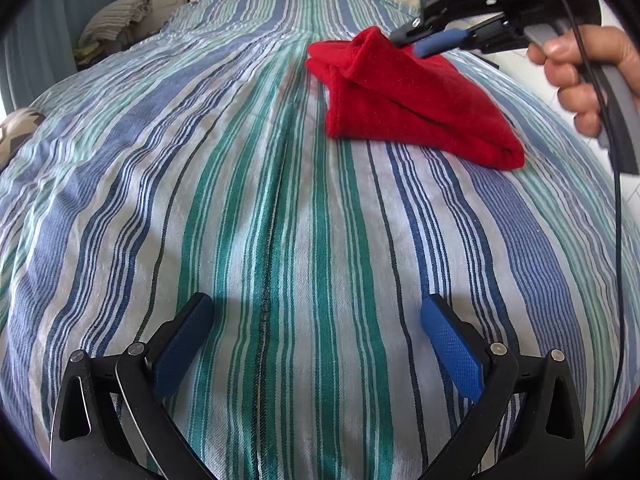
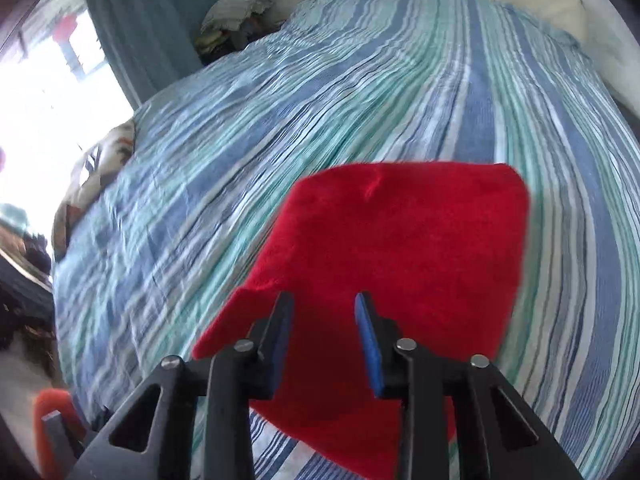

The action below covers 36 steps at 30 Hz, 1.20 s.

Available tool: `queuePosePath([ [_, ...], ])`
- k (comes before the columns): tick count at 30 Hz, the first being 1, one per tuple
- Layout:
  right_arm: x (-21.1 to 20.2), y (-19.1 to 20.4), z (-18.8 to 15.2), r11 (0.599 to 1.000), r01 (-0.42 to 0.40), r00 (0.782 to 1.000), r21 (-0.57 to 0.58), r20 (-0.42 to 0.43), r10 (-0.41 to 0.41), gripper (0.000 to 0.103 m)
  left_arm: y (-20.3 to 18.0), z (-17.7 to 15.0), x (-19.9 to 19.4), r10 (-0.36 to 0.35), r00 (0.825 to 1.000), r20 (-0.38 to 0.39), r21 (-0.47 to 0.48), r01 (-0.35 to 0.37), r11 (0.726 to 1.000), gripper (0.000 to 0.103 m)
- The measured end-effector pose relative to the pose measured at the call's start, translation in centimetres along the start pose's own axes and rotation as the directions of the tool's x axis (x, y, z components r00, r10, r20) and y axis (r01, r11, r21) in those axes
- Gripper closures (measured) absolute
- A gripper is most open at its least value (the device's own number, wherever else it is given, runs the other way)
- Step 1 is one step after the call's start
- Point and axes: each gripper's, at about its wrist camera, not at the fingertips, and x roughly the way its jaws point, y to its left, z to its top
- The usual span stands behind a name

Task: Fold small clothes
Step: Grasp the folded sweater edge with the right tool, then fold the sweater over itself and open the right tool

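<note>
Two views, left wrist first: left gripper (image 1: 316, 344) hangs wide open and empty over the striped bedspread (image 1: 248, 208), while the red cloth (image 1: 404, 108) lies folded at upper right with the right gripper (image 1: 420, 42) at its raised far corner, grip unclear. Right wrist: jaws partly apart just over the cloth (image 2: 400, 240), pinching nothing; fold looks nearly done, and the next move likely calls for pressing that lifted flap flat.

Left claw (image 1: 316, 336) open over striped bedspread (image 1: 240, 200), folded red cloth (image 1: 400, 100) beyond
</note>
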Motion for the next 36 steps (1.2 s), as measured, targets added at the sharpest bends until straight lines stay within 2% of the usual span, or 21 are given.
queuePosePath([
  [3,4.8,4.9,-3.4,0.988,0.009,0.995,-0.151,-0.099,-0.024,0.083,-0.1,-0.3,-0.2,-0.002,1.000,0.016,0.002,0.002,1.000,0.001],
  [6,4.9,6.3,-4.6,0.976,0.040,0.995,-0.214,-0.079,-0.058,0.083,-0.2,-0.7,-0.3,0.000,1.000,0.024,0.006,0.000,1.000,0.001],
  [8,2.8,5.1,-3.7,0.985,-0.013,0.998,-0.170,-0.070,0.001,0.083,-0.2,-0.8,-0.4,0.001,1.000,0.022,0.007,-0.001,1.000,0.001],
  [11,-3.2,1.9,-3.4,0.995,-0.056,0.996,-0.078,0.066,0.061,0.082,-0.3,-0.8,-0.4,0.001,1.000,0.019,0.006,-0.001,1.000,0.000],
  [14,-6.7,-1.7,-4.7,0.999,-0.034,0.992,0.024,0.119,0.031,0.082,-0.3,-0.8,-0.4,0.005,1.000,0.019,0.008,-0.005,1.000,0.000],
  [17,-5.1,-4.0,-7.7,0.996,-0.011,0.999,0.090,0.044,0.007,0.082,-0.3,-0.8,-0.4,0.007,1.000,0.021,0.010,-0.007,1.000,0.000],
  [19,-1.6,-5.5,-10.6,0.987,0.001,0.997,0.159,-0.081,0.013,0.082,-0.3,-0.8,-0.4,0.004,1.000,0.021,0.009,-0.004,1.000,0.000],
  [20,-0.7,-5.8,-12.2,0.982,0.009,0.995,0.188,-0.097,0.009,0.082,-0.3,-0.8,-0.4,-0.001,1.000,0.019,0.008,0.001,1.000,0.000],
  [23,-2.1,-5.6,-13.2,0.975,-0.002,1.000,0.222,-0.016,0.005,0.081,0.3,-0.2,-1.1,-0.018,0.999,-0.028,0.006,0.018,1.000,0.002],
  [24,-2.8,-5.6,-13.2,0.972,-0.014,1.000,0.235,-0.006,0.016,0.078,0.5,0.4,-1.7,-0.024,0.999,-0.042,-0.001,0.024,1.000,0.002],
  [25,-3.7,-5.6,-13.1,0.971,-0.033,0.999,0.238,0.014,0.030,0.065,0.7,1.1,-2.4,-0.042,0.998,-0.037,-0.017,0.041,0.999,0.002],
  [26,-4.8,-5.7,-13.0,0.972,-0.040,0.999,0.233,0.036,0.032,0.047,0.9,2.3,-3.3,-0.085,0.996,-0.010,-0.042,0.084,0.996,0.002],
  [28,-6.9,-6.4,-12.7,0.975,-0.022,0.993,0.219,0.114,-0.004,0.032,1.1,5.8,-4.4,-0.178,0.982,0.054,-0.083,0.182,0.980,0.001],
  [30,-7.9,-7.7,-12.1,0.971,-0.015,0.987,0.240,0.162,-0.025,0.030,0.9,10.0,-3.6,-0.257,0.964,0.071,-0.104,0.263,0.959,0.001],
  [32,-8.2,-9.9,-11.0,0.951,-0.035,0.984,0.306,0.177,-0.021,0.030,0.9,14.0,-1.1,-0.313,0.948,0.058,-0.129,0.318,0.939,0.001],
  [33,-8.1,-10.9,-10.4,0.938,-0.047,0.982,0.343,0.187,-0.019,0.030,1.0,15.5,0.4,-0.316,0.948,0.046,-0.138,0.319,0.938,0.001],
  [36,-6.9,-13.5,-8.6,0.907,-0.086,0.981,0.413,0.193,0.005,0.030,1.6,18.3,6.0,-0.212,0.976,-0.047,-0.152,0.203,0.967,0.001],
])
